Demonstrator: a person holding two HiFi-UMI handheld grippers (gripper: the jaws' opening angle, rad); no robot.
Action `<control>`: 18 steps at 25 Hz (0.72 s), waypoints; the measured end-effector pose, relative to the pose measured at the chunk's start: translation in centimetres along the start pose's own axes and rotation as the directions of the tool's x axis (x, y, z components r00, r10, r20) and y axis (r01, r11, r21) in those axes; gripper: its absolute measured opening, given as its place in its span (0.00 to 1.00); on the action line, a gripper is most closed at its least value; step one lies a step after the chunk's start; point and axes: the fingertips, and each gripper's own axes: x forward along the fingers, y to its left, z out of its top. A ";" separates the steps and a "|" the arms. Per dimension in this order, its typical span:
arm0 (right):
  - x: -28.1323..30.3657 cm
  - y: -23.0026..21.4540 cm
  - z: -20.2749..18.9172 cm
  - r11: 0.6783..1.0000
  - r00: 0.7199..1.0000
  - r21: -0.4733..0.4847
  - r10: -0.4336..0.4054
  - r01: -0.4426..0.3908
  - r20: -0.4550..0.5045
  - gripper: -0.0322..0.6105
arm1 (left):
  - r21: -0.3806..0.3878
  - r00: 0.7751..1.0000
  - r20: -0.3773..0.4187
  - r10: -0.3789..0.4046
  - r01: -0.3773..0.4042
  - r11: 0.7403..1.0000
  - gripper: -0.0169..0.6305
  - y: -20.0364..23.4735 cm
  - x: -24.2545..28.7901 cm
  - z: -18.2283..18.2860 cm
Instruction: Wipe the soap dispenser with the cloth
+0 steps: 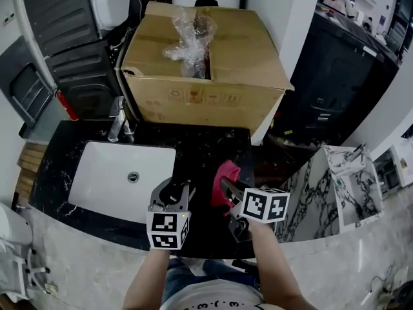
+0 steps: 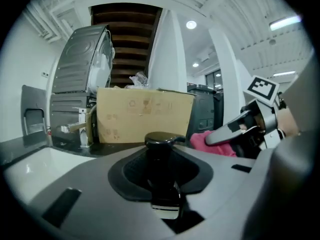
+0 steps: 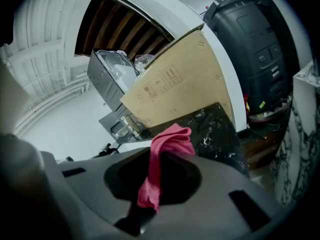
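A dark soap dispenser (image 2: 162, 176) with a pump head stands upright between the jaws of my left gripper (image 2: 163, 200), which is shut on it. In the head view that gripper (image 1: 172, 190) hovers over the black counter (image 1: 206, 148), just right of the sink. My right gripper (image 1: 223, 190) is close beside it on the right, shut on a pink cloth (image 1: 226, 174). The cloth (image 3: 167, 145) bunches above the right gripper (image 3: 150, 186) and hangs down between its jaws. From the left gripper view the cloth (image 2: 206, 141) shows a short way right of the dispenser, not touching it.
A white sink basin (image 1: 106, 179) with a chrome faucet (image 1: 118, 119) lies at the left of the counter. A large cardboard box (image 1: 213, 70) with crumpled plastic wrap (image 1: 190, 39) stands behind. A marble-patterned cabinet (image 1: 345, 186) is at the right, a toilet (image 1: 9, 234) at the lower left.
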 end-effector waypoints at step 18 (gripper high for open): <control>-1.3 0.4 0.0 0.997 0.996 0.047 -0.070 0.067 0.058 0.13 | 0.092 0.616 0.069 -0.785 0.779 0.620 0.19 -5.4 -1.5 0.3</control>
